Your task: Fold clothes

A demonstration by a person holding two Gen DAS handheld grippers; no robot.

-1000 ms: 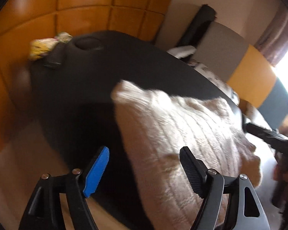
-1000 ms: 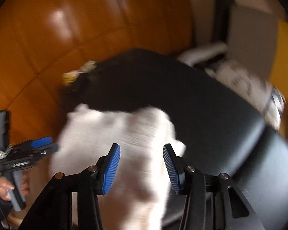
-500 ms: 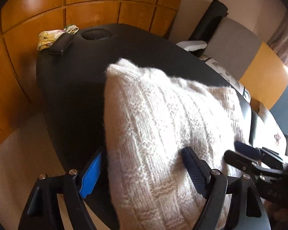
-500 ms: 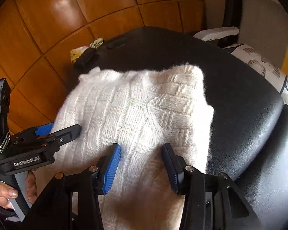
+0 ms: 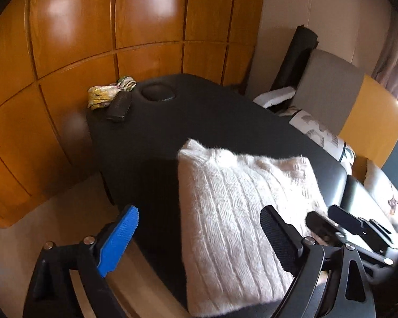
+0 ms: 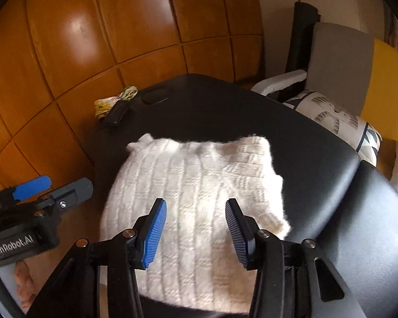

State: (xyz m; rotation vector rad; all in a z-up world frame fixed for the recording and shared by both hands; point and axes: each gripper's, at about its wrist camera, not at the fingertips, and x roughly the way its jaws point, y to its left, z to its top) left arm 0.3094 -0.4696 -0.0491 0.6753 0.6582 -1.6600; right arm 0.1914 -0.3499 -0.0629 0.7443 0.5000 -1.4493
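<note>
**Folded knit lies on the black bench, both grippers free**

Nearest, the right gripper (image 6: 195, 232) and left gripper (image 5: 199, 238) hang spread apart, grasping nothing. Under them the cream cable-knit sweater (image 6: 196, 185) lies as a compact folded rectangle at the near edge of the black padded bench (image 6: 291, 143), likely set there within reach. At the far corner sits a dark remote (image 5: 118, 106)

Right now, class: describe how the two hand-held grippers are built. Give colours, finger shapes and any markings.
Both are black frames with silver screws at the joints. The left hand-held gripper has long flat fingers; one ridged pad is bright blue, the other shows black. The right hand-held gripper has two ridged blue pads. Seen from the right wrist camera, the left one's body has a grey bar and white "GenRobot.AI" lettering.
</note>
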